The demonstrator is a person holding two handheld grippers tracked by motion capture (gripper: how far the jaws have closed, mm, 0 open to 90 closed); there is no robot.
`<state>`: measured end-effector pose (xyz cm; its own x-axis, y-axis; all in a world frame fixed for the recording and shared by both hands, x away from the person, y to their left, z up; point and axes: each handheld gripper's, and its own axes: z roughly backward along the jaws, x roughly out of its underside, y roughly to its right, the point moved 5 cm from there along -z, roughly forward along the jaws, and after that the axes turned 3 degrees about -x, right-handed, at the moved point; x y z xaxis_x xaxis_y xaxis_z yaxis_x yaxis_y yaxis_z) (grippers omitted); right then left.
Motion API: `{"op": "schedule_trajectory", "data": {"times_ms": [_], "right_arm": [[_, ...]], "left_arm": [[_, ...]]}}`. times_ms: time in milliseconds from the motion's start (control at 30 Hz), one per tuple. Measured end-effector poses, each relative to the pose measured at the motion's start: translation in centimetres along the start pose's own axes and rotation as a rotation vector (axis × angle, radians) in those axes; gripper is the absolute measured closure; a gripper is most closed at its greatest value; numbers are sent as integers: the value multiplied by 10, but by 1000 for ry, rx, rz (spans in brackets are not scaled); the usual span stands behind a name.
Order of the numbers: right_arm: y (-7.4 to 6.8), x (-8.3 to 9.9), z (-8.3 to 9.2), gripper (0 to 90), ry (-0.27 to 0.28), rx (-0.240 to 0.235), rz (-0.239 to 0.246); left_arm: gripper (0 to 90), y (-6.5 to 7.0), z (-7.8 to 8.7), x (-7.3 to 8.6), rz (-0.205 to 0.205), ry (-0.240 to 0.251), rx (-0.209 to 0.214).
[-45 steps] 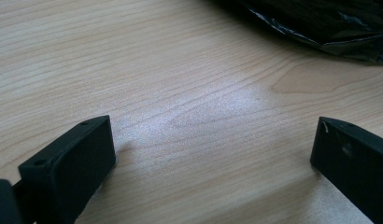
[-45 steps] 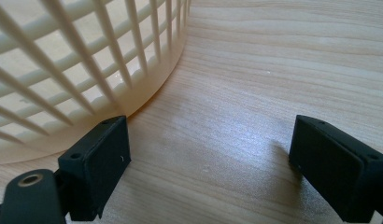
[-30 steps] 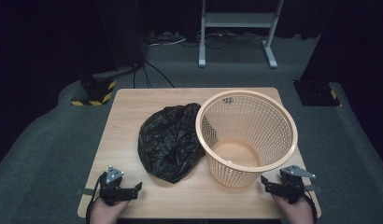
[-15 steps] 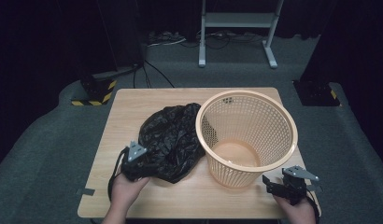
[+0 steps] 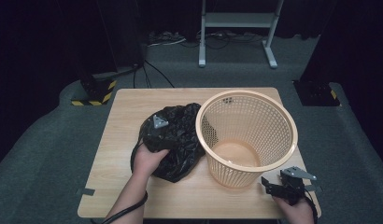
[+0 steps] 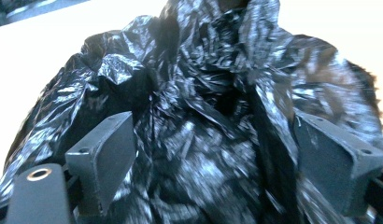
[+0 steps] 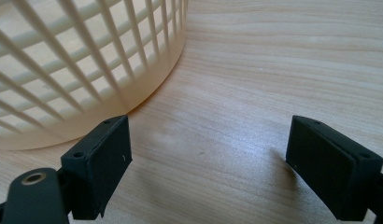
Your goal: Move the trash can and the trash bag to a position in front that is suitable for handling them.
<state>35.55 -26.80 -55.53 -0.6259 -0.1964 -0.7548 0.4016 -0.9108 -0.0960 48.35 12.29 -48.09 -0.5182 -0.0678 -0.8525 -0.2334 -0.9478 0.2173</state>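
Now the left hand-held gripper [image 5: 158,127], reached forward, has been closing around the black bag [image 5: 180,135], jaws apart.

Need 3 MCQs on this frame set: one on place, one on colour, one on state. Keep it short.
1. Where does the crumpled black plastic bag lie?
A. inside the basket
B. on the table, left of the basket in the high view
C. on the floor

2. What colour is the round plastic lattice basket?
A. pale orange
B. blue
C. black

3. How do the right gripper jaws stand?
A. shut on the basket rim
B. shut on the bag
C. open over bare wood

Key:
1 B: the high view shows the bag on the light wooden table, beside the basket.
2 A: the lattice wall is pale orange in the high view and the right gripper view.
3 C: the right gripper view shows the jaws wide apart with only tabletop between them.
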Motion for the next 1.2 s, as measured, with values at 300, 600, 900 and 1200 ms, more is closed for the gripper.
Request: {"op": "schedule_trajectory", "data": {"times_ms": [300,600,900,1200], "right_arm": [[0,0,0,139,-8,-13,-6],[-1,1,-2,139,-19,-11,9],[-1,0,-2,140,-21,-7,10],[-1,0,-2,141,-23,-6,15]], "left_arm": [[244,-12,-24,33,14,-114,-61],[258,-29,2,57,22,-133,-96],[258,-50,43,75,43,-120,-125],[261,-60,76,85,43,-109,-152]]}}
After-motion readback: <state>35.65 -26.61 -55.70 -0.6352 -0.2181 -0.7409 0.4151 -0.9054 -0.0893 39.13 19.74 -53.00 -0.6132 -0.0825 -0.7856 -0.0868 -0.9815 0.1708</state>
